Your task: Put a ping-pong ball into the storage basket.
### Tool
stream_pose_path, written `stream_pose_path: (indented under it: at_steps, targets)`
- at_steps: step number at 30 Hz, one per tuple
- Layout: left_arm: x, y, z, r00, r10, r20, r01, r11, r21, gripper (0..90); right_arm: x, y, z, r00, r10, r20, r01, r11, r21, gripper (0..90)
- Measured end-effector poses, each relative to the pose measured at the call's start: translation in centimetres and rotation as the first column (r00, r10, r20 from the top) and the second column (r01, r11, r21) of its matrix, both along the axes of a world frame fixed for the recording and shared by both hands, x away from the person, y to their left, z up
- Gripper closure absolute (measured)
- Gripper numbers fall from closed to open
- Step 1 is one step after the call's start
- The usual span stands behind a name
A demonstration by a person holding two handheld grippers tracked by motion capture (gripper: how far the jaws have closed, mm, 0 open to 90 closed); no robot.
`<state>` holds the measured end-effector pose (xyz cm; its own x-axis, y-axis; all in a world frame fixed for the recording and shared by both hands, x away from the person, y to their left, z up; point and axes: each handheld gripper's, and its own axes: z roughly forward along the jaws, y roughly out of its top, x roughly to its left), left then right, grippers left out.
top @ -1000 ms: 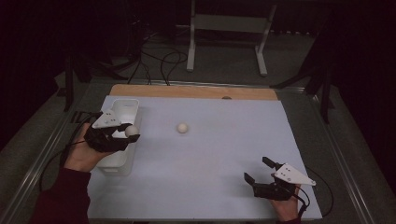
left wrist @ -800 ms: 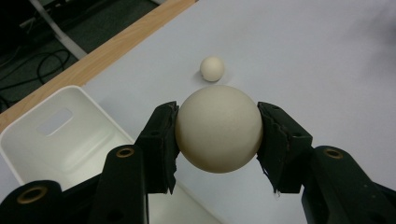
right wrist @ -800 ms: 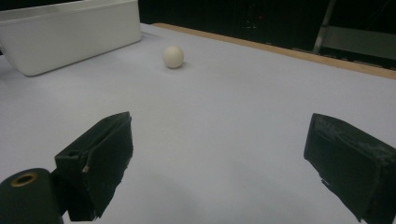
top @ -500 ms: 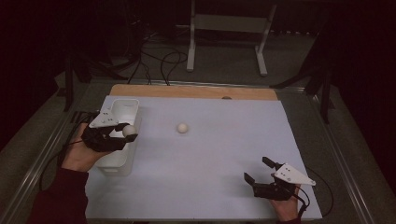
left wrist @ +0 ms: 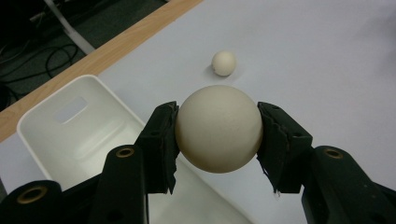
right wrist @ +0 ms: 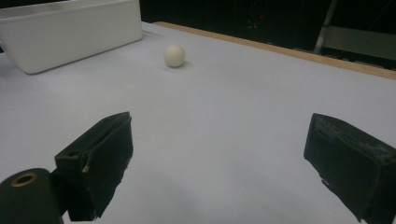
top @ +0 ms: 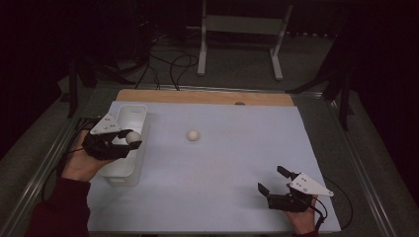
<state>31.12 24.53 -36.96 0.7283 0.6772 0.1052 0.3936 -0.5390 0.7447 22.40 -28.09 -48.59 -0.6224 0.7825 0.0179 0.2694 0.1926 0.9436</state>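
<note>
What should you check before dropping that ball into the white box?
1. Ball held firmly: the left tool presses the held ball from both sides. Ok.
2. Ball over the white box: it hangs near the box's right rim; whether it is fully over the opening, cannot tell.
3. Box has room: the inside looks empty. Ok.
4. Right tool out of the way: open, low, near the table's front edge. Ok.
5. Other ball safe: lying on the white sheet, apart from the box. Ok.

Smooth cream ball (left wrist: 218,128) pinched between the left tongs (left wrist: 217,135), seemingly just above the white bin (left wrist: 70,135).
</note>
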Motion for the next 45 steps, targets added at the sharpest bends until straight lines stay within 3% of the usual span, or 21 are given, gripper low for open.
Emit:
stream_pose_path:
  at_steps: [44,45]
  targets:
    - [0.3,2.5,-0.8,0.9948,0.101,-0.014,-0.1,0.9941,0.041,50.4,0.0,0.0,0.0,1.0,0.001,0.004,-0.001,1.0,-0.006,7.9]
    - [0.3,2.4,-0.8,0.9899,0.141,0.001,-0.141,0.9887,0.05,50.4,0.0,0.0,0.0,1.0,0.001,0.004,-0.001,1.0,-0.006,7.9]
